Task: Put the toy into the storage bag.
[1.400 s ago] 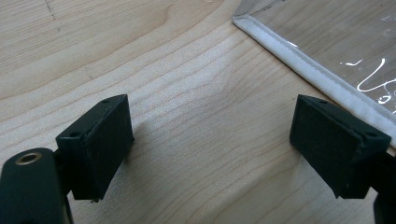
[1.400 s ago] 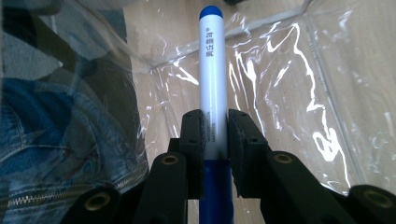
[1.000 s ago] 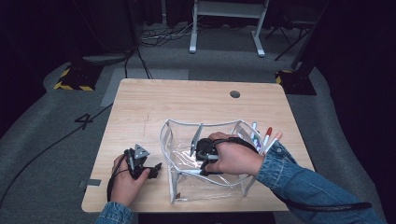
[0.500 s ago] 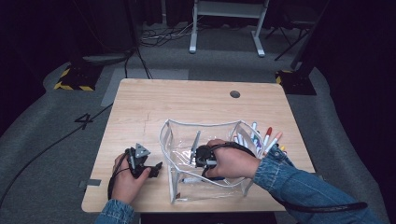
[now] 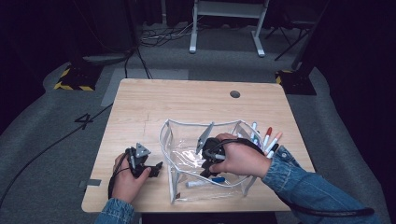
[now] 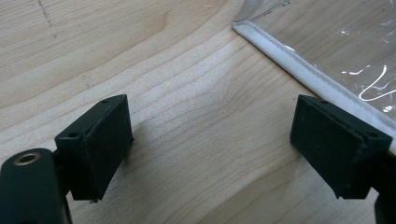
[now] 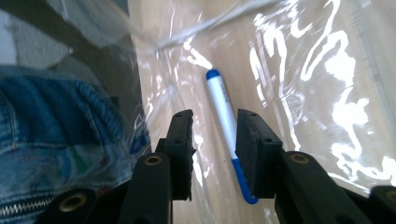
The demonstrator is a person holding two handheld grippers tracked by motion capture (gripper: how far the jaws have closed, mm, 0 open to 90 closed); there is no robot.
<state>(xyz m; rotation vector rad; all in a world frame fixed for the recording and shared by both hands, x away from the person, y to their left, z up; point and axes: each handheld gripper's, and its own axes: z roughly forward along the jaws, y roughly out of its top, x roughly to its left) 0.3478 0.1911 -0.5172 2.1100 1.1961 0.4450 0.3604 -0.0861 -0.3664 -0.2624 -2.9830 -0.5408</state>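
Wooden table (image 5: 154, 100) — clear pouch (image 5: 182, 140) holds blue marker (image 7: 224, 112); right jaws just parted, left wide.

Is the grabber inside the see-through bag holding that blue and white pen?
No. The right gripper has just been opening; the blue-capped white marker lies loose between its jaws, inside the clear plastic pouch.

Even overhead light brightens the wooden table (image 5: 187, 102) while the floor around it falls dark — white glare streaks the clear plastic pouch (image 7: 317, 70), softly blurred up close.
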